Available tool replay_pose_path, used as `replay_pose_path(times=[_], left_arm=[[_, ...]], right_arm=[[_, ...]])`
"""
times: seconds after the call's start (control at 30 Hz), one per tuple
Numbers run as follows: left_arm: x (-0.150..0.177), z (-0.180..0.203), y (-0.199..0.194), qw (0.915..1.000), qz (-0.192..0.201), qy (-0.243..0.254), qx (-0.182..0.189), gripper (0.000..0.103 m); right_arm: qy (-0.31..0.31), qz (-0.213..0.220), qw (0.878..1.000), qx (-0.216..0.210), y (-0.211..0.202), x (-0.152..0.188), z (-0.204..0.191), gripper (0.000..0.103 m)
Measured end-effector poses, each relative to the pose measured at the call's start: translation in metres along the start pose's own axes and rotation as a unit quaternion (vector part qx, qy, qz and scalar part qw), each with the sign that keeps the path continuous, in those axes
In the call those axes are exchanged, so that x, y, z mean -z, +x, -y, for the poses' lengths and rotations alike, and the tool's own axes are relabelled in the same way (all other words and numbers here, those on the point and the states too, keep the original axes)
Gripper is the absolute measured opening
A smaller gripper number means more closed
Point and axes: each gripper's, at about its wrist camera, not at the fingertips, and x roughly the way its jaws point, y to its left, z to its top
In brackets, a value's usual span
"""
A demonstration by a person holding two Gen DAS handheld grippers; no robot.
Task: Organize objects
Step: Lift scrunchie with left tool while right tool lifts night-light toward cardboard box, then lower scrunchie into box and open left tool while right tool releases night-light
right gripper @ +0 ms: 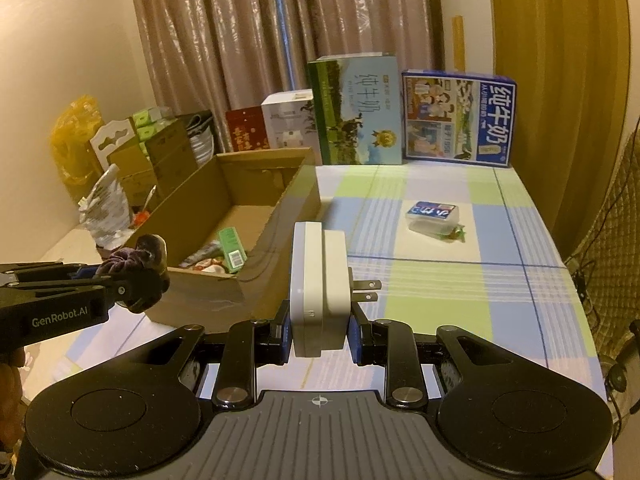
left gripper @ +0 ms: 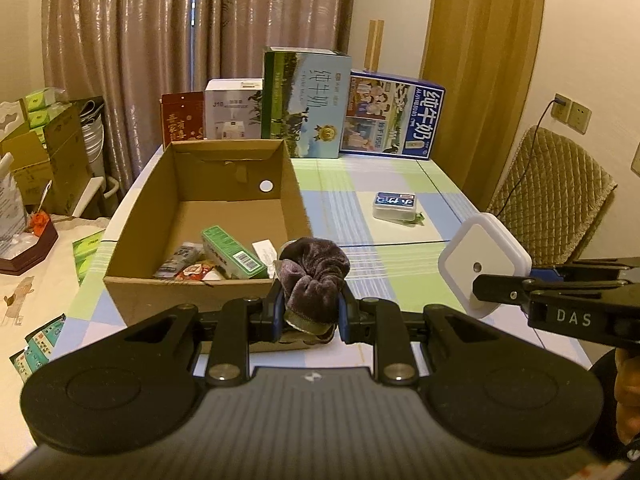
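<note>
- the left gripper is clamped on a dark velvet scrunchie, its fingers drawn in against the bunched fabric at lower centre of the left wrist view; the soft cloth bulges above the pads.
- the right gripper is pinched on a white plug adapter, held upright by its flat sides with the prongs pointing to the right of the frame, so it is judged less likely to twist.
- both things are carried clear of the bench, just in front of the near wall of the open cardboard box, presumably for dropping in.
- a green carton and small packets are already lying inside the box.
- a small blue-lidded case is left on the bench, right of centre, well apart from the box.
</note>
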Motion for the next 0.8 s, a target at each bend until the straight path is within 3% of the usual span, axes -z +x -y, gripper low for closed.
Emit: replay_pose_path(times=[0.8], left_arm=[[-0.011, -0.047, 0.0, 0.9996, 0.007, -0.009, -0.026, 0.021]], right_arm=[[-0.037, -0.009, 0.999, -0.023, 0.032, -0.016, -0.034, 0.024]])
